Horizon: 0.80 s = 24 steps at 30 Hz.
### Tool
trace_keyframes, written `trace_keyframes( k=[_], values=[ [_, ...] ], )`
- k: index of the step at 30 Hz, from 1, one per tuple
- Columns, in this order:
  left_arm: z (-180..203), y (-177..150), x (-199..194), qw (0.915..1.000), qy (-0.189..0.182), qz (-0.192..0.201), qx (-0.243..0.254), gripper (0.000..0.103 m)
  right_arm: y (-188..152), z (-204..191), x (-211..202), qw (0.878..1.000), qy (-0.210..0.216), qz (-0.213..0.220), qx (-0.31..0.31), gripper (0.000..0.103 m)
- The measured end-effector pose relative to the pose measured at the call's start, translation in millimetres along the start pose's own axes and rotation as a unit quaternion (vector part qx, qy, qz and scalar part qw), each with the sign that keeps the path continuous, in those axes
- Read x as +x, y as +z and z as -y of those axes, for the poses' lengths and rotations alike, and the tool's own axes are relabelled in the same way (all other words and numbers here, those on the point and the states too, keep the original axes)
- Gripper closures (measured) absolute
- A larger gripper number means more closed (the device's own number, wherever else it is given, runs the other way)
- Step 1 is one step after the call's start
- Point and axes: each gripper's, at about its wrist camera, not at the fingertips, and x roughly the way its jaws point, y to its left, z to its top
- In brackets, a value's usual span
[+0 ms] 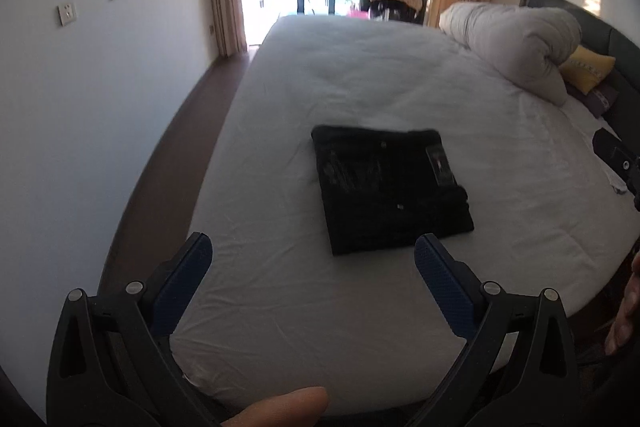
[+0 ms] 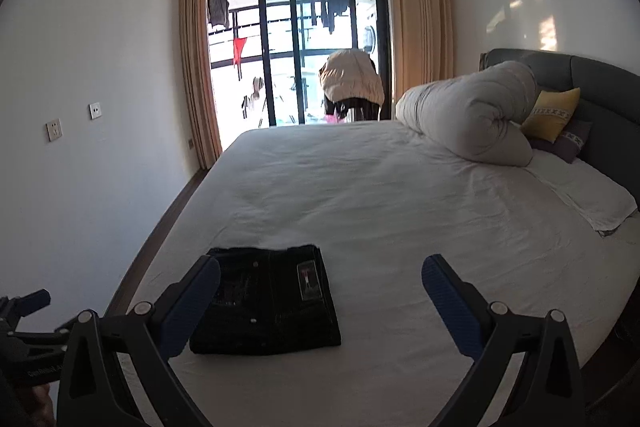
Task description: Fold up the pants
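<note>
Spreading wide and gripping nothing, blue ribbed fingers [image 1: 438, 275] of left gripper [image 1: 312, 247], above the white sheet near the bed's edge. Same for right gripper [image 2: 320, 271]: fingers [image 2: 444, 287] parted wide, empty. Lying flat between and just beyond, black pants [image 1: 390, 187], folded into a neat rectangle, denim-like, small label patch on top, resting on the slightly wrinkled bed [image 2: 400, 195]. Farther back, rolled grey duvet [image 2: 468, 115], yellow cushion [image 2: 554, 113], dark padded headboard [image 2: 600, 87]. Beyond, tan curtains [image 2: 420, 19] framing a glass door [image 2: 300, 39].
</note>
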Motion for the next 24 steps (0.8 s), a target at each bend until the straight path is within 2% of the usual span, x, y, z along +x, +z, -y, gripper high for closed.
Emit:
trace_keyframes(
  k=[4, 13, 15, 24],
  values=[
    [0.6, -6.3, 31.7, 0.9995, -0.001, -0.032, -0.005, 0.0, -16.3, -4.5, 26.4, 0.998, -0.002, -0.058, 0.007, 0.0],
    [-9.1, 2.9, 47.4, 0.9983, 0.007, -0.056, -0.012, 0.0, -33.2, -11.3, 56.3, 0.991, -0.009, -0.134, 0.02, 0.0],
    [-12.3, 7.5, 37.2, 0.9982, 0.007, -0.059, -0.013, 0.0, -33.8, -13.9, 58.9, 0.99, -0.009, -0.142, 0.019, 0.0],
    [-13.2, 10.1, 46.2, 0.9975, 0.009, -0.068, -0.018, 0.0, -37.7, -25.4, 61.9, 0.988, -0.01, -0.157, 0.003, 0.0]
  ],
)
